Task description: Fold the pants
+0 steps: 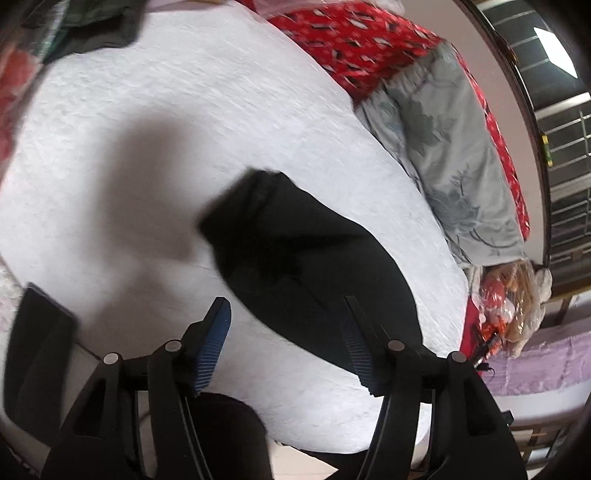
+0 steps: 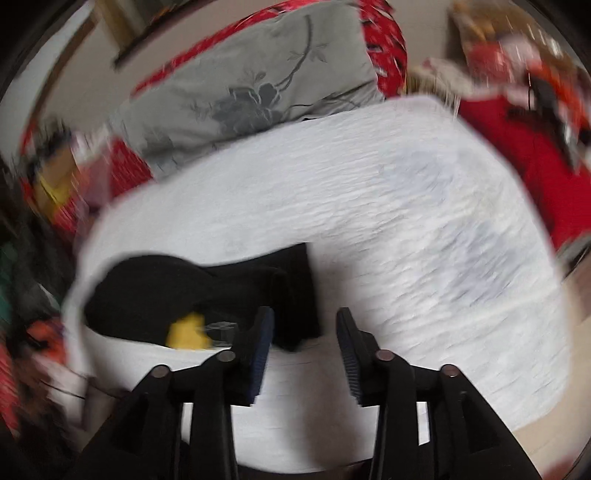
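The black pants (image 1: 295, 258) lie in a folded bundle on the white bed cover (image 1: 184, 129). In the left wrist view my left gripper (image 1: 286, 306) hangs open over their near end, its blue pads (image 1: 214, 343) clear of the fabric. In the blurred right wrist view the pants (image 2: 166, 291) lie at the lower left, one end reaching between the fingers of my right gripper (image 2: 303, 314). That gripper stands open and its pads do not press on the cloth. A blurred yellow patch (image 2: 188, 330) shows at the pants' near edge; I cannot tell what it is.
A grey flowered pillow (image 1: 443, 147) and a red patterned blanket (image 1: 362, 40) lie along the bed's far side. Dark clothes (image 1: 92, 29) are piled at one corner. A plastic bag (image 1: 509, 295) and purple cloth (image 1: 535, 362) sit past the bed's edge. A barred window (image 1: 561, 110) lies beyond.
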{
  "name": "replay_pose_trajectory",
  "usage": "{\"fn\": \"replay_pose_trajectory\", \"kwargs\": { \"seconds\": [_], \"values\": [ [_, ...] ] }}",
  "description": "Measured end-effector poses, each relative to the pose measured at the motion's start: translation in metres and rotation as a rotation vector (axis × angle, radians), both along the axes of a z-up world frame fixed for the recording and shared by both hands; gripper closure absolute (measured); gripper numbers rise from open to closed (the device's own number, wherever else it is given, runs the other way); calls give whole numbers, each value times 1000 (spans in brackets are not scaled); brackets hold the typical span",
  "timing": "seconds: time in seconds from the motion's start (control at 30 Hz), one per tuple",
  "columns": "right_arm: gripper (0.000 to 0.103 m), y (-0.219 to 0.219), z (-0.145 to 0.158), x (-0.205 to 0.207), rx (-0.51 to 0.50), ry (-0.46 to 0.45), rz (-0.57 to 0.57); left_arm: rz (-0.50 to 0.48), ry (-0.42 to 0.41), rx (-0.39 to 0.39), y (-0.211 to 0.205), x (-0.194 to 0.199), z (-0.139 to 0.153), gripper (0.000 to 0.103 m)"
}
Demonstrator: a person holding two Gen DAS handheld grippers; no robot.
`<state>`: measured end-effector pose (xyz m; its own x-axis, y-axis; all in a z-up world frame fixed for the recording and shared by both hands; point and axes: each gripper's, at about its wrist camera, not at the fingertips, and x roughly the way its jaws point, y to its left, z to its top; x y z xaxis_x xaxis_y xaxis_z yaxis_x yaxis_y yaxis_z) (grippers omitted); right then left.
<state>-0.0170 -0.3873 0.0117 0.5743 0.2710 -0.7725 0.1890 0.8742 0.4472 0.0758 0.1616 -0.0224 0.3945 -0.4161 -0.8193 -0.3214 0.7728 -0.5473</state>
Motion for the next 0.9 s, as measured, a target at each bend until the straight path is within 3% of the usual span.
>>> {"fn": "replay_pose_trajectory", "kwargs": {
  "seconds": [0.2,0.3,0.4,0.5,0.63,0.7,0.73,0.77,0.8,0.83,0.9],
  "values": [
    [59,22,-42,26,401,135,-36,27,81,-96,-13,20,-23,43],
    [57,28,-57,34,535,169,-116,71,94,-121,-13,23,-27,43],
    [41,30,-64,45,581,212,-208,89,117,-121,-14,29,-31,43],
    [39,28,-69,56,557,278,-301,89,155,-105,-16,36,-40,43],
    [40,20,-76,64,537,321,-394,123,204,-141,-11,42,-56,43],
    [43,17,-80,61,546,313,-425,140,213,-154,-9,45,-59,43],
    [51,15,-81,61,543,310,-426,144,214,-155,-8,47,-60,44],
    [67,15,-82,62,530,303,-420,147,216,-150,-8,48,-60,45],
    [77,14,-83,62,510,295,-401,151,217,-142,-9,50,-60,54],
    [94,13,-84,62,498,288,-382,159,212,-127,-10,53,-59,62],
    [98,11,-83,61,485,272,-368,144,193,-103,-13,61,-54,98]
  ]
}}
